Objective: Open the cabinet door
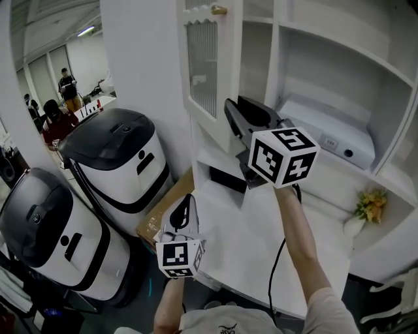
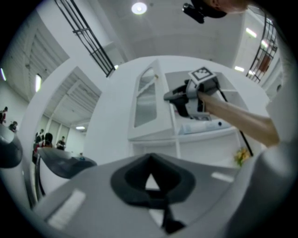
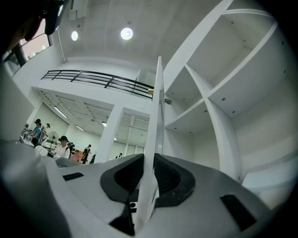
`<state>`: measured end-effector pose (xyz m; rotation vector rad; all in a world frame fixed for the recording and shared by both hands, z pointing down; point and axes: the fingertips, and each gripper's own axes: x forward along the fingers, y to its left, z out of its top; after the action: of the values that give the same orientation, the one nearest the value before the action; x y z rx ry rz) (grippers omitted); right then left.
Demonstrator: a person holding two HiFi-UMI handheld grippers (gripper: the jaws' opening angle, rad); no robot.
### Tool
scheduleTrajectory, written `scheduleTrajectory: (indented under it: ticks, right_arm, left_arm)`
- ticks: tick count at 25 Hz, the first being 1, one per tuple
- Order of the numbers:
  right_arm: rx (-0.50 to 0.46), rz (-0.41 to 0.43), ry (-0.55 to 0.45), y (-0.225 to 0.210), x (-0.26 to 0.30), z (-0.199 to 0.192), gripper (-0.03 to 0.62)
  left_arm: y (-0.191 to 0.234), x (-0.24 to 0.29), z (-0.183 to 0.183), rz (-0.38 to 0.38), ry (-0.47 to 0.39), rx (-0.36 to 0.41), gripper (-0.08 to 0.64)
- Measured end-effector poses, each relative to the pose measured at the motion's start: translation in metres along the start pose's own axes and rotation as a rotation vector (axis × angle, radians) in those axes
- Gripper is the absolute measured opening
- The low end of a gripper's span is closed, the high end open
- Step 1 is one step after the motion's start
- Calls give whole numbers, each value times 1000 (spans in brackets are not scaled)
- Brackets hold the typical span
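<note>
The white cabinet door (image 1: 204, 65) with a ribbed glass panel and a gold knob (image 1: 219, 10) stands swung out from the shelving. My right gripper (image 1: 236, 121) is shut on the door's lower free edge. In the right gripper view the door edge (image 3: 156, 139) runs up between the black pads (image 3: 170, 179) of my right gripper (image 3: 145, 186), which press on both of its faces. My left gripper (image 1: 185, 210) hangs low in front of the counter, shut and holding nothing. The left gripper view looks past its closed left gripper (image 2: 151, 182) up at the door (image 2: 146, 100) and at the right gripper (image 2: 179, 96).
Two white-and-black rounded machines (image 1: 121, 163) (image 1: 46, 228) stand to the left of the cabinet. A white box device (image 1: 333, 140) lies on the open shelf, with yellow flowers (image 1: 371, 203) to its right. A white counter (image 1: 261, 241) lies below. People (image 1: 65, 85) stand far off at the left.
</note>
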<state>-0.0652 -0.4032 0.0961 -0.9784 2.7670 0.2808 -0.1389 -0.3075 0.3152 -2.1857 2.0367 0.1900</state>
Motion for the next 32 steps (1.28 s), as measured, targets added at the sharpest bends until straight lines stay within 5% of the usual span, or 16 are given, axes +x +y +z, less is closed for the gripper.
scheduleTrajectory:
  ticks: [11,32]
  right_arm:
    - [-19,22,-8,58,15,2,75]
    - [-65,4,-13,189,123,-8,92]
  left_arm:
    - [45,-17,10,137,-23,38,6]
    - [208,-73,31,215,-56,78,6]
